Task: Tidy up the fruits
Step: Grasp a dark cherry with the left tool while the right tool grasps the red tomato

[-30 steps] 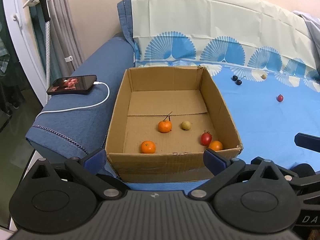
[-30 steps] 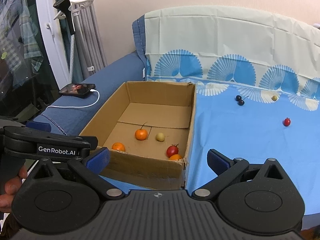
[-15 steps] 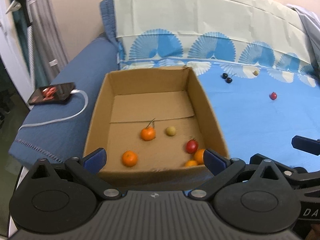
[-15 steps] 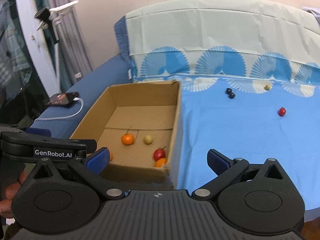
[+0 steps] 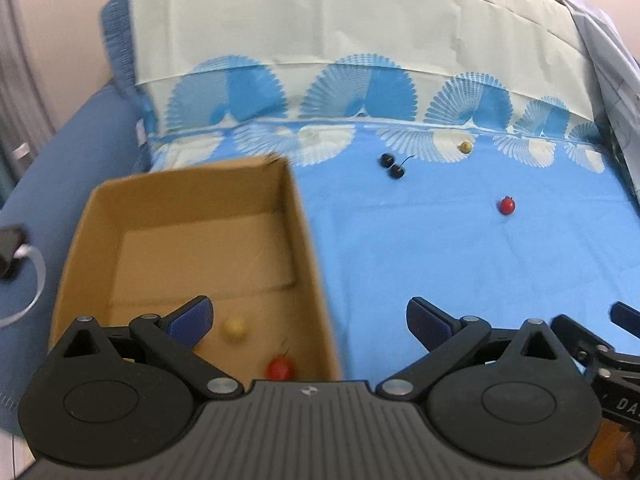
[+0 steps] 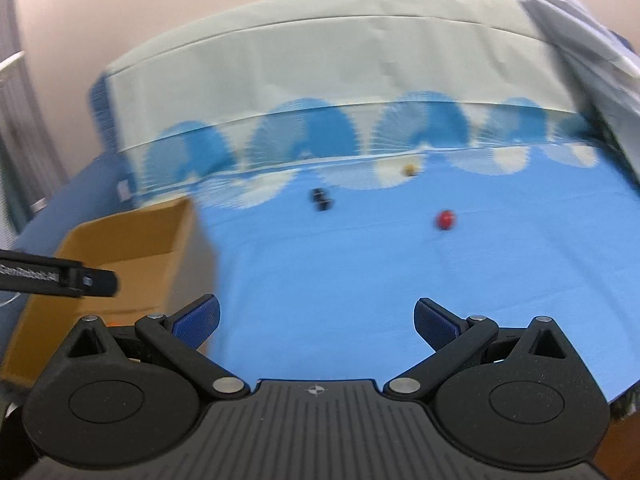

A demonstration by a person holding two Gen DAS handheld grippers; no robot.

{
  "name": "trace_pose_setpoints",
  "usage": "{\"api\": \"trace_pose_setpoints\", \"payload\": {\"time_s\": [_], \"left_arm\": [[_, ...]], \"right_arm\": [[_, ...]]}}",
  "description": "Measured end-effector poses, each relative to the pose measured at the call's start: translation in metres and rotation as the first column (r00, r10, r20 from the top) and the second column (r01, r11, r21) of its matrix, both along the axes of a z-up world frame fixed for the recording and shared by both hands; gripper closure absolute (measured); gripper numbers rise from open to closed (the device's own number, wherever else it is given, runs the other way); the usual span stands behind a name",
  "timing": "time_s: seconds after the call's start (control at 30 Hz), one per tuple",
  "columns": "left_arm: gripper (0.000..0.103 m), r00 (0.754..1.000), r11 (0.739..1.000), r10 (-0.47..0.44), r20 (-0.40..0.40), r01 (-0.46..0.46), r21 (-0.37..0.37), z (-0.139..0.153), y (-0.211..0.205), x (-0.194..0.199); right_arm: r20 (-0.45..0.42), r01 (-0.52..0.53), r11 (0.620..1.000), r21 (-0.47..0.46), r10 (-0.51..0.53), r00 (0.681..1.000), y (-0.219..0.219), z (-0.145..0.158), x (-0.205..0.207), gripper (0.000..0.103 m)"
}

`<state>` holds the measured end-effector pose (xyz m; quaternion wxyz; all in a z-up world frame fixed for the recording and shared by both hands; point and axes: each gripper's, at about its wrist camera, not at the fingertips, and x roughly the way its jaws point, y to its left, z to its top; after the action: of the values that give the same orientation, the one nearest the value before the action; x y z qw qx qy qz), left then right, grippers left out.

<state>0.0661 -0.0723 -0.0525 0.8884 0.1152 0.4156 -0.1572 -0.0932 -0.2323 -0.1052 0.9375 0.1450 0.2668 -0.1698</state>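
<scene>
An open cardboard box (image 5: 308, 248) sits on the left of a blue sheet; in the left wrist view a pale yellow fruit (image 5: 235, 329) and a red fruit (image 5: 280, 368) lie on its floor. Out on the sheet lie a red fruit (image 5: 506, 205) (image 6: 445, 219), two dark cherries (image 5: 392, 165) (image 6: 321, 200) and a small yellow fruit (image 5: 465, 146) (image 6: 409, 169). My left gripper (image 5: 310, 316) is open over the box's right wall, holding nothing. My right gripper (image 6: 316, 318) is open above bare sheet, well short of the loose fruits. The right wrist view is blurred.
The sheet (image 5: 440, 248) covers a sofa with a blue armrest (image 5: 60, 160) on the left, where a white cable (image 5: 28, 292) lies. A grey cloth (image 6: 592, 52) hangs at the far right. The left gripper's body (image 6: 56, 278) juts into the right wrist view.
Both grippers have swung right and forward, away from the box and toward the loose fruits on the sheet. The box has slid to the left in both views. Both stay open.
</scene>
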Motion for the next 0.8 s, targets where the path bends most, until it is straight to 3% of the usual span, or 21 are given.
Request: {"api": "trace_pose_setpoints", "payload": {"time_s": [0.23,0.37,0.57,0.8], "left_arm": [[0.000,0.997,0.997,-0.070,-0.035,0.069,-0.017,-0.033,-0.087,0.076],[0.000,0.995,0.994,-0.104,-0.003,0.104,-0.033,-0.061,-0.134,0.117],[0.000,0.996,0.997,-0.064,-0.064,0.061,-0.044,-0.129,-0.188,0.198],[0.000,0.996,0.996,0.007,-0.086,-0.015,-0.084,-0.190,-0.211,0.260]], "right_arm": [[-0.002,0.125,0.992,-0.009,-0.125,0.992,-0.082,-0.028,0.037,0.001],[-0.015,0.161,0.987,-0.029,-0.161,0.987,-0.123,-0.052,0.071,0.001],[-0.027,0.203,0.978,-0.035,-0.204,0.979,-0.188,-0.095,0.136,0.001],[-0.088,0.178,0.984,-0.022,-0.179,0.980,-0.245,-0.151,0.213,0.001]]}}
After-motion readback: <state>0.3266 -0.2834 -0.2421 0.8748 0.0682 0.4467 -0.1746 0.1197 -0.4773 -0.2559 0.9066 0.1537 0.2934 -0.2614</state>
